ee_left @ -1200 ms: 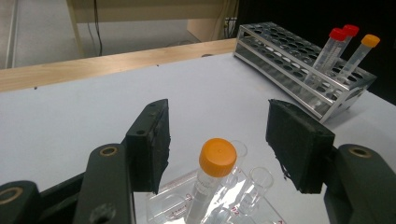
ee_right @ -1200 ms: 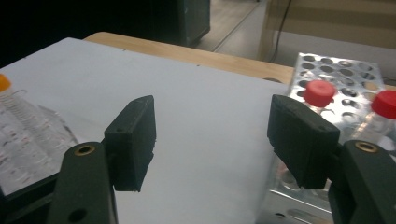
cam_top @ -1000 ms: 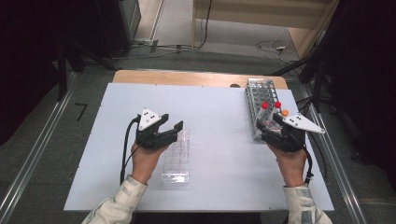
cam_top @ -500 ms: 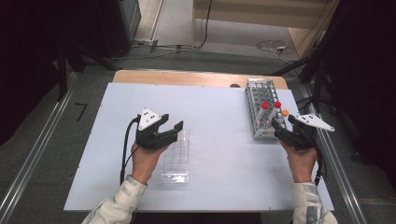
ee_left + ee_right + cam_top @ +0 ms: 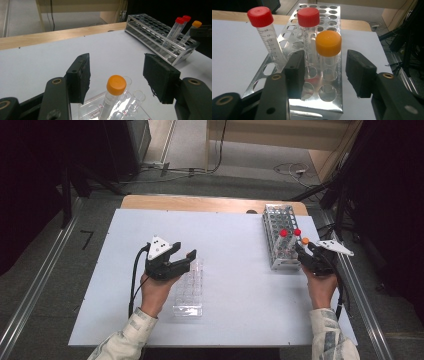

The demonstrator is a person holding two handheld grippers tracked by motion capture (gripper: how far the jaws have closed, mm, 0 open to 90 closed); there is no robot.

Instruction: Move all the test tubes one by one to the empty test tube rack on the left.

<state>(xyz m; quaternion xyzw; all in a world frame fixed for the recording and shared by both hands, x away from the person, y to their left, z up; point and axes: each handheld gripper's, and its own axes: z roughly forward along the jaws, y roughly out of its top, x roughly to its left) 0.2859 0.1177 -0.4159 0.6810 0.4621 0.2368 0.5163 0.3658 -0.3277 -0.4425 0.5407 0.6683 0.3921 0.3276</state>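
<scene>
- Closing in on the orange-capped tube (image 5: pixel 328 50) in the metal rack (image 5: pixel 312 105), the right tool (image 5: pixel 323 72) is narrowing, pads not yet touching.
- Staying put well left of the rack, the left tool (image 5: pixel 116 77) is hanging apart.

Left gripper (image 5: pixel 184 258): my black body, 2 square black pads, 1 grey 3-cornered plate on top.
Right gripper (image 5: pixel 306 251): my matching black build, same grey plate.
Screws: brass-ringed holes on my jaw arms.
Cables: 1 black lead per gripper.
Sleeves: pale, faintly patterned.
</scene>
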